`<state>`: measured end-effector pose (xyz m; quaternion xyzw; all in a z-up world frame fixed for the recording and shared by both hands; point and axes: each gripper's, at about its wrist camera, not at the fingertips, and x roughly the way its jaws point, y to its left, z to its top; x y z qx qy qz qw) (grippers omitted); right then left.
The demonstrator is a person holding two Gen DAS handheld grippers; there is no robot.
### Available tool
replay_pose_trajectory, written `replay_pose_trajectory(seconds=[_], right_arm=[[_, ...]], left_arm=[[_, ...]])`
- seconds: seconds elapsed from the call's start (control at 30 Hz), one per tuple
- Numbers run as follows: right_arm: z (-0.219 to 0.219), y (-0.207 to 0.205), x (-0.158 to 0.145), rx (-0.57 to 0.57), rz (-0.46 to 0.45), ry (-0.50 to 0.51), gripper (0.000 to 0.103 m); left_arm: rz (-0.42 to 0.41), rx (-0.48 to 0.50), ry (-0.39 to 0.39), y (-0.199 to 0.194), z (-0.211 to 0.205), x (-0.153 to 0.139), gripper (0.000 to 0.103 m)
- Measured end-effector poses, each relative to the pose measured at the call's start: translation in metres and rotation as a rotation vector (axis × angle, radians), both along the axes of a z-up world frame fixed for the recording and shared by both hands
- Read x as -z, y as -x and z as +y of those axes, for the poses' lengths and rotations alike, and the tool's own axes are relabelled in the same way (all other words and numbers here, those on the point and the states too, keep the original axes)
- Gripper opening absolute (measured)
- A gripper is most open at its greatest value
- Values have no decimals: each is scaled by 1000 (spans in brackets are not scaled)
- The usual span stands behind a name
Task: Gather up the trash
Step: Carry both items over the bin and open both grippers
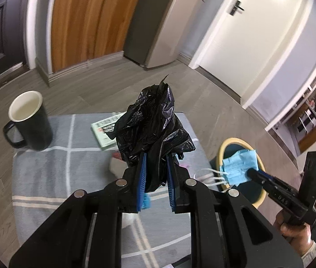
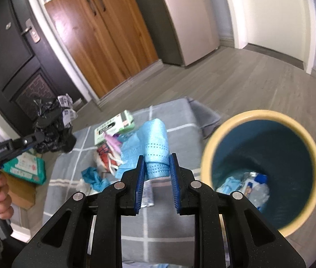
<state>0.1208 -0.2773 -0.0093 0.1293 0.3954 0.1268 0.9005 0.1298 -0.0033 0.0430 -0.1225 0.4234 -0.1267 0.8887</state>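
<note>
My left gripper (image 1: pixel 155 165) is shut on a crumpled black plastic bag (image 1: pixel 151 120), held up above the grey checked cloth (image 1: pixel 46 174). My right gripper (image 2: pixel 157 164) is shut on a blue face mask (image 2: pixel 153 140), lifted over the cloth's right side. In the left wrist view the same mask (image 1: pixel 239 166) hangs in front of the trash bin (image 1: pixel 229 144), its white ear loops trailing left. The bin (image 2: pixel 225 129) has a yellow rim and a dark blue inside; it stands on the floor right of the cloth and holds several scraps. The left gripper with the bag (image 2: pixel 53 131) shows at the far left.
A black mug (image 1: pixel 29 120) stands at the cloth's far left corner. A green box (image 2: pixel 113 129), a wet-wipes pack (image 2: pixel 26 167), a blue crumpled scrap (image 2: pixel 93 177) and red-and-white wrappers (image 2: pixel 104 156) lie on the cloth. Wooden cupboard doors, a fridge and a white door stand behind.
</note>
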Motion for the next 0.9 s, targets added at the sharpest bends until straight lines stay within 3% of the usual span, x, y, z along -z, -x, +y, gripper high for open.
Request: replay_pose_trajectory(seconds=[0.9], right_arm=[[-123,30,27,291,35,-89,24]], left_arm=[[37,336,38,-10,-161,28,16]])
